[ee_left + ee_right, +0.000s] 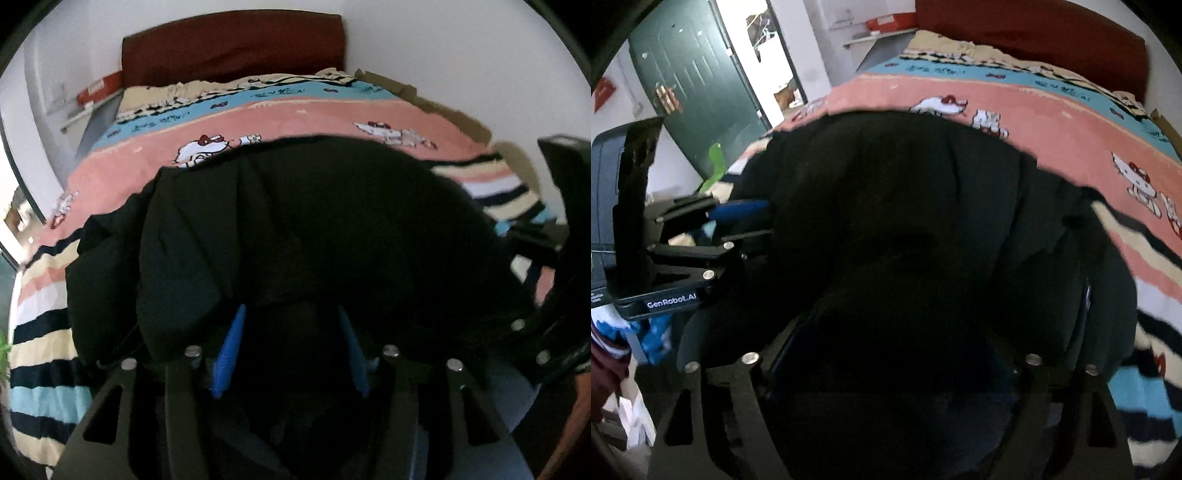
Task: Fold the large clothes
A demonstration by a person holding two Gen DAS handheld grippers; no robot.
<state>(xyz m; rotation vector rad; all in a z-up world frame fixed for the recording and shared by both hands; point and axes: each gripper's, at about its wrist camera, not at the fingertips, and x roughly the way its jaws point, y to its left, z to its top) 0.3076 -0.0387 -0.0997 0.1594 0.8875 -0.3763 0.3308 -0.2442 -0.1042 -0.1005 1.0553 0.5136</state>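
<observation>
Left fingers (232, 350) parted amid black garment (314, 221)

Both wrist views look down, close, sharing the black garment (314, 221).

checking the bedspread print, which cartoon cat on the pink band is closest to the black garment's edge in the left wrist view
The white cartoon cat with the red bow at centre-left: the black garment overlaps its lower part. The other white cat print, at the right, lies clear of the garment.

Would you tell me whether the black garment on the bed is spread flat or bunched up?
Bunched up: the black garment lies in overlapping layers and creases on the patterned bedspread, not smoothed flat.
</observation>
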